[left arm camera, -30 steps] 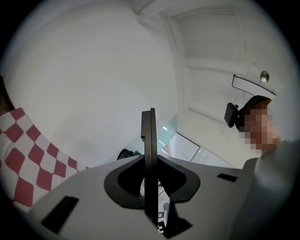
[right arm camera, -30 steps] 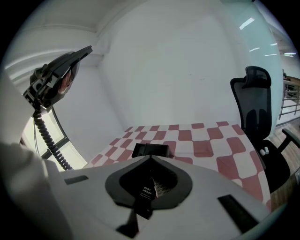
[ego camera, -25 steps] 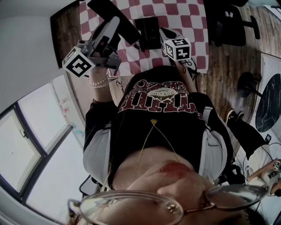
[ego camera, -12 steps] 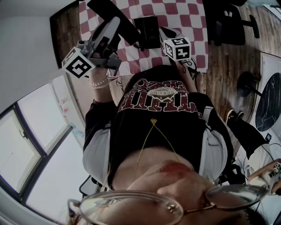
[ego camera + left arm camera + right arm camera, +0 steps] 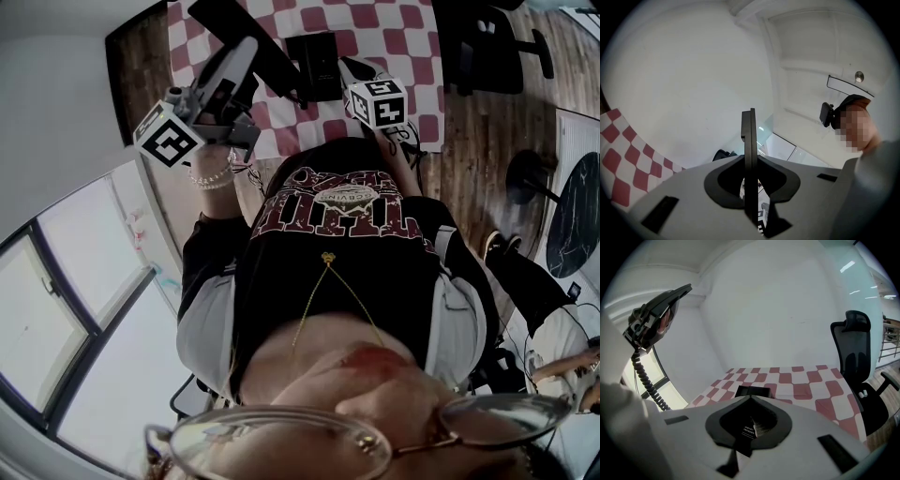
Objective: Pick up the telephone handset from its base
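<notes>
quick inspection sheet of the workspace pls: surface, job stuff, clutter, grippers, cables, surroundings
surface: table under a red-and-white checked cloth
job's things: handset lifted clear of the black base, which sits on the cloth
clutter: nothing seen
grippers: left gripper shut on the handset; right gripper beside the base, nothing held, jaw state unclear
cables: coiled cord hangs from the handset
surroundings: office chair, window, white walls, wood floor

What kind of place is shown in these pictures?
Probably an office room: a black office chair beside a table covered in red-and-white checks, a wooden floor, and large windows.
</notes>
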Action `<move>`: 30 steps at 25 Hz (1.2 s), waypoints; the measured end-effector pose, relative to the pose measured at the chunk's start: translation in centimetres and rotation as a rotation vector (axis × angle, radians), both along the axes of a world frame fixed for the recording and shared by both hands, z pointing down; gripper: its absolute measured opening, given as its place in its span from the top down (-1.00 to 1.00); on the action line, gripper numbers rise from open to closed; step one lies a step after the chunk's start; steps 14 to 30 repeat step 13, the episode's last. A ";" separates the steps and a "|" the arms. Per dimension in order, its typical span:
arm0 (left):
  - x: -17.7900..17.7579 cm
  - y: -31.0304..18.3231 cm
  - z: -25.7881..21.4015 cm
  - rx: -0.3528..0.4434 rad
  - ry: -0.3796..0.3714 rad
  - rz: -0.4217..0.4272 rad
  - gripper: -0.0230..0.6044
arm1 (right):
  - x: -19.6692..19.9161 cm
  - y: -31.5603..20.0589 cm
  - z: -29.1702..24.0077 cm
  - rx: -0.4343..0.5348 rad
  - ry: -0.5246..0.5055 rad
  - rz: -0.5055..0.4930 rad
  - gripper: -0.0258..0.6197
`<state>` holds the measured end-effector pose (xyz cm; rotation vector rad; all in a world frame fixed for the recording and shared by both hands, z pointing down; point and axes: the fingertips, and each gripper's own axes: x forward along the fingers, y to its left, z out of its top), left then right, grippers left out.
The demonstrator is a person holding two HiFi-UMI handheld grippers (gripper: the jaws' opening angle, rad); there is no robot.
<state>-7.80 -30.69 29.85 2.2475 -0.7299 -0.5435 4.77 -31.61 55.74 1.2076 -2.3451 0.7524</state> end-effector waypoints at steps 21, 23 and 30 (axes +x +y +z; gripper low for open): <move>-0.1 0.5 1.2 -0.033 0.005 0.018 0.67 | -0.8 0.3 0.0 -0.001 0.003 -0.008 0.86; -0.1 0.5 1.2 -0.033 0.005 0.018 0.67 | -0.8 0.3 0.0 -0.001 0.003 -0.008 0.86; -0.1 0.5 1.2 -0.033 0.005 0.018 0.67 | -0.8 0.3 0.0 -0.001 0.003 -0.008 0.86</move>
